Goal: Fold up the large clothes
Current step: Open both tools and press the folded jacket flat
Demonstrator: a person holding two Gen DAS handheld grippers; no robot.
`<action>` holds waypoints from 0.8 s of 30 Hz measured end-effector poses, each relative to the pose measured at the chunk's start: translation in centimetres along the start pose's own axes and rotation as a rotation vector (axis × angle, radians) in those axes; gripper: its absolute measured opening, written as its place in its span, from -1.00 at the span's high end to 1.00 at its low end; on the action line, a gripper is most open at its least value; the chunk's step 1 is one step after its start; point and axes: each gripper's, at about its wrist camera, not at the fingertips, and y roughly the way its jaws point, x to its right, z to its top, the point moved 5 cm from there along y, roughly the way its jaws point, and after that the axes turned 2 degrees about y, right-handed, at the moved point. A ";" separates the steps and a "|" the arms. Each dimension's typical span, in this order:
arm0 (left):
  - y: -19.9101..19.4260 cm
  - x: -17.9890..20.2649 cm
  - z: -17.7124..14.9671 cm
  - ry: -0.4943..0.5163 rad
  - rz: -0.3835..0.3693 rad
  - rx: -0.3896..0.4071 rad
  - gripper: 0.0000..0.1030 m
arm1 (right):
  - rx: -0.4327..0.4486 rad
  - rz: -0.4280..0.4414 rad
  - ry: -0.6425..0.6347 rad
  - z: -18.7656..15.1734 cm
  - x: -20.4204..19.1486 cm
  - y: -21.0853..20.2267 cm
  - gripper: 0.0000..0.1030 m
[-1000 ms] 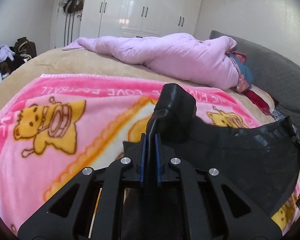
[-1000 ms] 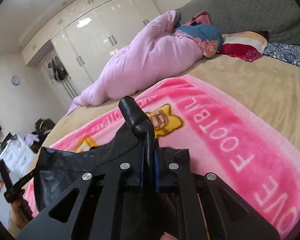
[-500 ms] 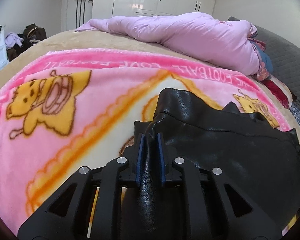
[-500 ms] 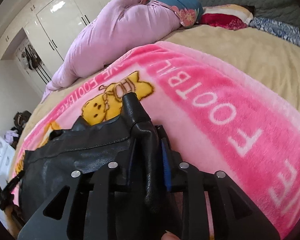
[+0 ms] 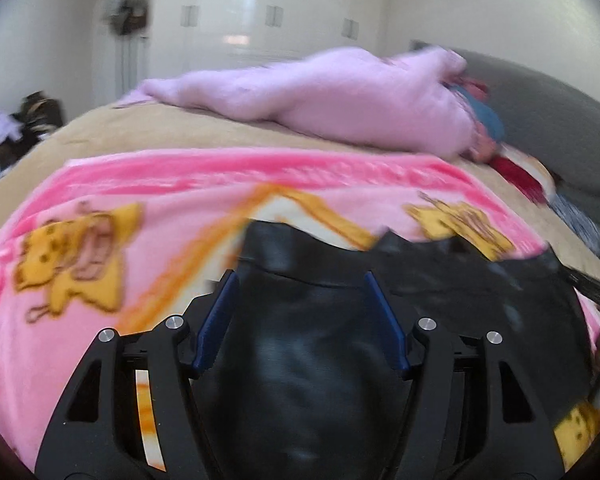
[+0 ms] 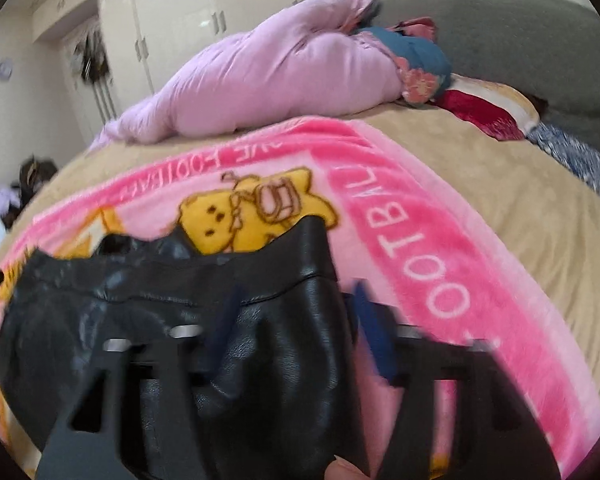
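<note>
A black leather garment (image 5: 300, 360) lies spread on the pink cartoon blanket (image 5: 160, 184), its far edge toward the headboard. My left gripper (image 5: 299, 280) hovers over its left end. Its jaws are opening, the blue pads (image 5: 216, 320) stand wide apart, and the leather lies loose between them. In the right wrist view the same garment (image 6: 140, 300) shows its right corner between the blurred blue pads (image 6: 372, 332) of my right gripper (image 6: 298, 292). Those jaws are opening too, with a gap beside the right pad.
The blanket (image 6: 420, 280) covers a beige bed sheet (image 6: 520, 208). A lilac duvet (image 5: 340, 100) is bunched at the far side, with pillows (image 6: 480, 112) against the grey headboard (image 6: 500, 32). White wardrobes (image 5: 228, 20) stand behind. A fingertip (image 6: 340, 468) shows at the bottom edge.
Both grippers were shut on raised folds of the leather garment. They have since come down toward the blanket and parted their jaws, and the garment's far edge now rests flat.
</note>
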 end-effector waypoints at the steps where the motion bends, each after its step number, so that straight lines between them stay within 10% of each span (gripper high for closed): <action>1: 0.8 1.3 -0.3 0.020 -0.041 -0.034 -0.09 | -0.002 -0.039 -0.009 0.0 0.0 0.2 0.74; 7: 5.6 3.7 -2.9 0.129 0.031 -0.161 -0.09 | 0.043 -0.078 -0.001 0.2 0.4 0.0 0.85; 16: 4.9 3.4 -2.9 0.122 0.043 -0.151 -0.09 | -0.065 -0.127 -0.011 -1.4 0.7 1.7 0.70; 24: 2.9 4.2 -2.6 0.122 0.015 -0.126 -0.21 | -0.018 -0.113 0.051 -1.6 0.6 -2.5 0.06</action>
